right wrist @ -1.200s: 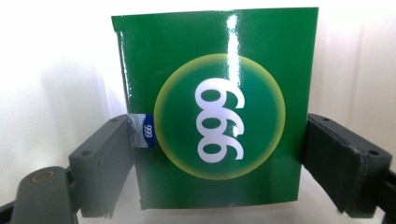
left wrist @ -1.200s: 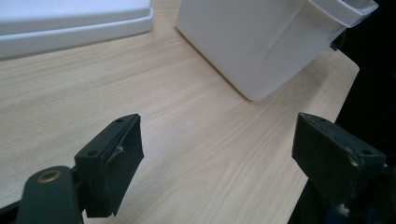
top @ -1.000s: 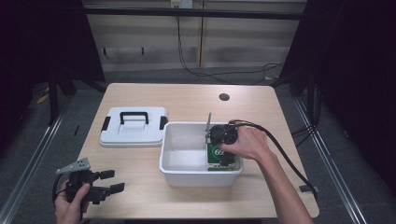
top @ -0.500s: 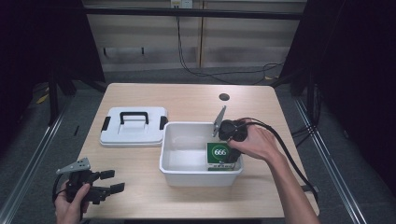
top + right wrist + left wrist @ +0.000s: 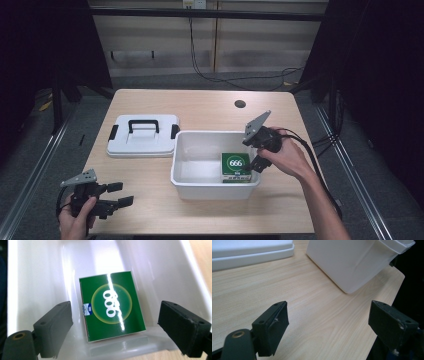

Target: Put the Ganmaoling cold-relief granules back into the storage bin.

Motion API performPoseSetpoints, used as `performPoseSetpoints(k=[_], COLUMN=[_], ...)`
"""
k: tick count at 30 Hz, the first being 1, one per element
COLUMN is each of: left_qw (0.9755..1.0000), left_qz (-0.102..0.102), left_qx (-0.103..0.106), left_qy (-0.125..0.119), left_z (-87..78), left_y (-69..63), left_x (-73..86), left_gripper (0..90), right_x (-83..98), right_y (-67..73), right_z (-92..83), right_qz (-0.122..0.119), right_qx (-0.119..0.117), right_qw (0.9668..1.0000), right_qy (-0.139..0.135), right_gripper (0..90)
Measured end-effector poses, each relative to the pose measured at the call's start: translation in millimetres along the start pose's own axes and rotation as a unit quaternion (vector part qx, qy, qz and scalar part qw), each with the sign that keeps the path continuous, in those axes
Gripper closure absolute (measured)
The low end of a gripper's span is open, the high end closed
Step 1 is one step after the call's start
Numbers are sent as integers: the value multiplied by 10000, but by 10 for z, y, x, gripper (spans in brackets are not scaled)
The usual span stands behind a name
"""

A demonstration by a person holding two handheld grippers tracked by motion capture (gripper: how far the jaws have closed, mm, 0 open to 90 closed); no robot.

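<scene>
Green glossy carton marked 666 (image 5: 112,309) lies flat at mid-frame in the white plastic tub (image 5: 190,181), free of the right gripper (image 5: 115,326) — jaws wide, empty; lift straight up clear of the rim — left gripper (image 5: 329,326) likewise wide, empty, lower left.

The right gripper (image 5: 257,161) has moved up and back, away from the green box (image 5: 235,166). One second ago it was low inside the white bin (image 5: 186,180), directly on the box and covering part of it. Now it is at the bin's right rim, and its jaws stand wide apart with nothing between them. The box now lies free and flat on the bin floor in the right near corner, and its whole top face with the white "666" can be seen.
</scene>
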State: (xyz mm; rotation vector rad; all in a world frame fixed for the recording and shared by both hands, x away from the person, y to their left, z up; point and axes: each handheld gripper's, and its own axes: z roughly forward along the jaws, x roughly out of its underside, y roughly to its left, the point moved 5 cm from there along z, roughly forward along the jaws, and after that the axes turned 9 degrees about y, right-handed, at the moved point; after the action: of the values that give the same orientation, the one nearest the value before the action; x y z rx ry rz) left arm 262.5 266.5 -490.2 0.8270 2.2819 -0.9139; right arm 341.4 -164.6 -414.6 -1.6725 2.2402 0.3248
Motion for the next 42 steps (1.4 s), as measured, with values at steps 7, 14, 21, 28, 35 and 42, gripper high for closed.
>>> performPoseSetpoints(k=[7,14,21,28,35,42], left_qw=[10000,10000,10000,10000,10000,10000], left_qz=[-14,-11,-14,-20,-13,-26], left_qx=[-1,-14,-31,-41,-33,-62], left_qy=[3,12,12,7,8,13], left_z=[-2,-3,0,-3,-6,-2], left_y=[4,6,13,13,12,13], left_x=[2,5,5,5,5,9], left_gripper=[164,165,165,165,165,165], right_x=[87,211,390,608,849,1085], right_y=[31,39,67,121,190,281], right_z=[-154,-335,-445,-533,-526,-462], right_qz=[169,410,726,1078,1347,1569], right_qx=[-95,142,379,695,881,929], right_qw=[9985,9947,9884,9796,9734,9685], right_qy=[-502,-937,-1275,-1546,-1630,-1698], right_gripper=[117,122,129,131,134,134])
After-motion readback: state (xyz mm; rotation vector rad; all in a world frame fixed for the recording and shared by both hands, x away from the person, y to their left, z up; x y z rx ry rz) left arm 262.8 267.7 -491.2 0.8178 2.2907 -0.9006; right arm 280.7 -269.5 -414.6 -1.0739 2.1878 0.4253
